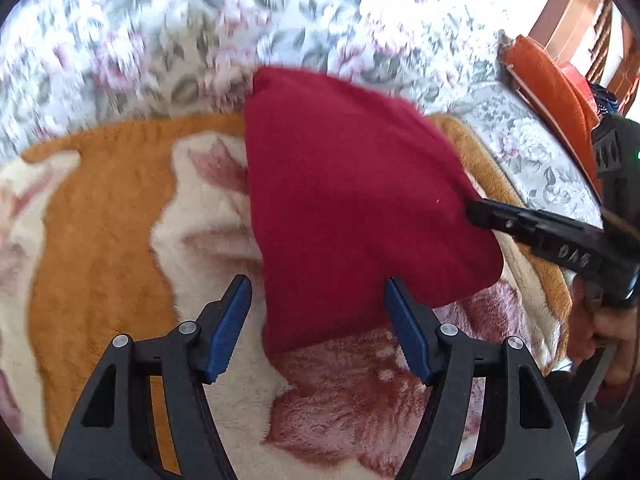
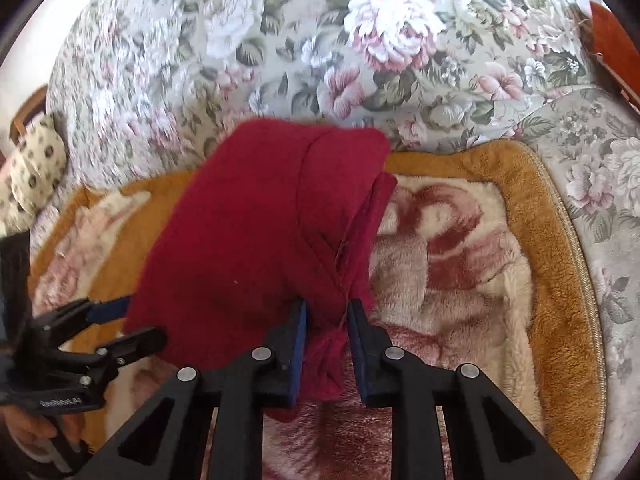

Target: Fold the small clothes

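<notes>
Now the right claw pinches the red cloth (bunched). Left claw, gaping, should catch the 6 o'clock corner squarely.

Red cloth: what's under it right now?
Under the red cloth, held by the right gripper, lies the plush orange-and-cream blanket. The patch directly beneath is covered.

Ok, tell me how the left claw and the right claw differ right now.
The left claw is spread wide open, gripping nothing; the right claw is pinched on a bunched part of the red cloth. The left sits near the cloth's lower edge; the right holds it up. Both have blue pads.
</notes>
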Tool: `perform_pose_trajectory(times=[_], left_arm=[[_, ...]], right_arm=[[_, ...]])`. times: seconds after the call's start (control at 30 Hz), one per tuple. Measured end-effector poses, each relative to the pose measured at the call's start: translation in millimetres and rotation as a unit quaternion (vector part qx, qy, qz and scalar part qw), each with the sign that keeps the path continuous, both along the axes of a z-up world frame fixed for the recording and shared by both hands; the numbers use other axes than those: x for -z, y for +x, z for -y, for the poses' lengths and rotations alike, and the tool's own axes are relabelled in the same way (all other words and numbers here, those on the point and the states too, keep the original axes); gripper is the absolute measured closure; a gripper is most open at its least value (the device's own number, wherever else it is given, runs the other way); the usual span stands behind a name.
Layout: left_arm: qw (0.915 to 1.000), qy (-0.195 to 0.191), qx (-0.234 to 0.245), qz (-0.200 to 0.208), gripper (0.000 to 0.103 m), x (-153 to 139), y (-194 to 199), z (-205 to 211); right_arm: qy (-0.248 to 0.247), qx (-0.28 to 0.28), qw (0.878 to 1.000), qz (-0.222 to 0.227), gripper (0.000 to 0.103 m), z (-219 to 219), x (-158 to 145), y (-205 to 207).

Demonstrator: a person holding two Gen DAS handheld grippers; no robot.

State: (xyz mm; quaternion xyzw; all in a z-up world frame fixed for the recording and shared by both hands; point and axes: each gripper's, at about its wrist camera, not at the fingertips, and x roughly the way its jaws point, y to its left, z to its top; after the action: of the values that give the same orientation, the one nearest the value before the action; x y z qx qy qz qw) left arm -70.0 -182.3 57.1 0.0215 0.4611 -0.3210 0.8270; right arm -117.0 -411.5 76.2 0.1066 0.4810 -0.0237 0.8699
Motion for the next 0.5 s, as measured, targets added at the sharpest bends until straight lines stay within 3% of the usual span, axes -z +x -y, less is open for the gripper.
perform_pose_trajectory(times=[0.07, 0.2, 0.5], left_arm=[[0.9996, -0.001, -0.003, 0.027, 0.034, -16, -2, -2], [0.9992, -0.006, -0.006, 0.038, 0.034, -28, 9, 6], [0.9994, 0.012, -0.024, 0.022, 0.034, -2, 46, 36]], right_arm=[[0.015, 0.008, 1.0, 0.026, 0.083, 5, -18, -2], [0.018, 0.02, 0.997, 0.072, 0.083, 6, -42, 7], [-0.009, 0.001, 0.999, 0.045, 0.083, -8, -12, 62]])
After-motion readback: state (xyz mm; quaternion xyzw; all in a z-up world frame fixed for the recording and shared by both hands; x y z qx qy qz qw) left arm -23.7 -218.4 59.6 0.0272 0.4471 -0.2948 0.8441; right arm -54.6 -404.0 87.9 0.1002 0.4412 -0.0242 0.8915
